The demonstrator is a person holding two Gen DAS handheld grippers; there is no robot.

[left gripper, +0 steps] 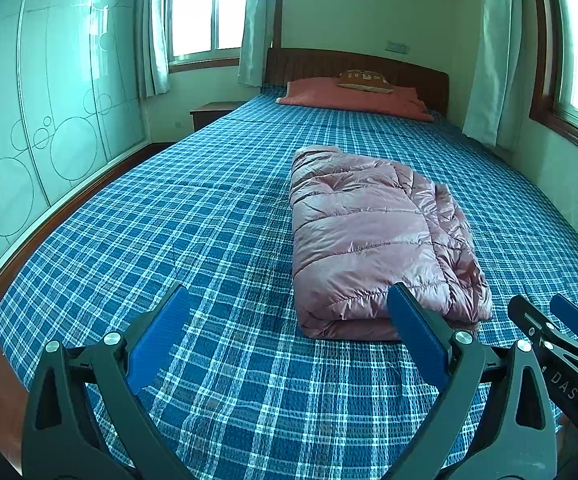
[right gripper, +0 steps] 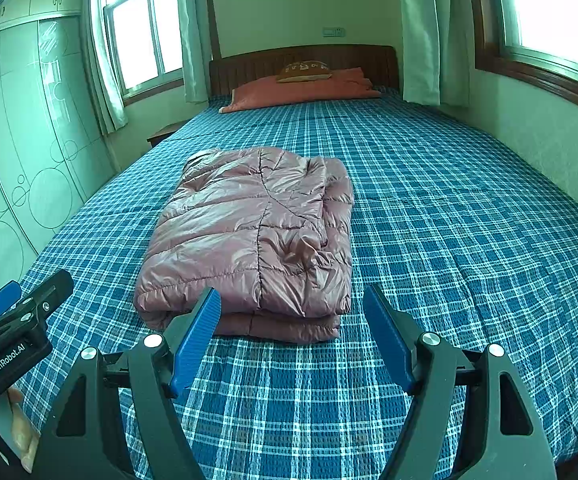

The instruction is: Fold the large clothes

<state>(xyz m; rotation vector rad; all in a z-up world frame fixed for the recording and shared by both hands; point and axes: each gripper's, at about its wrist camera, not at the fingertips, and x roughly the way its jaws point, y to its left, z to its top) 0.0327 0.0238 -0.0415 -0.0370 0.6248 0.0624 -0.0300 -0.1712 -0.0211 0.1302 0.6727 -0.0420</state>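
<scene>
- The pink padded jacket (right gripper: 249,240) lay on the blue checked bedspread (right gripper: 449,240), near the middle of the bed and just beyond both tools.
- The jacket was gathered into a compact, layered rectangle; stacked folds showed along its near edge and right side.
- The left gripper (left gripper: 289,332) stood wide, with nothing between its blue pads (left gripper: 161,344). Its right pad overlapped the jacket's near edge in the left view; contact could not be confirmed.
- The right gripper (right gripper: 293,336) stood wide and empty, short of the jacket's near edge, with bedspread visible between its pads.
- Each tool appeared at the edge of the other's view, so the two sat side by side at the near end of the bed.
- Judgement: the folding step looked complete or nearly so; the tools appeared released from the cloth.
- Judgement: any next move would call for a check of the loose right-hand layers, then a light grip on an edge to square them without upsetting the stack.
- An orange pillow (right gripper: 301,90) lay far off at the headboard, well apart from the jacket.
</scene>
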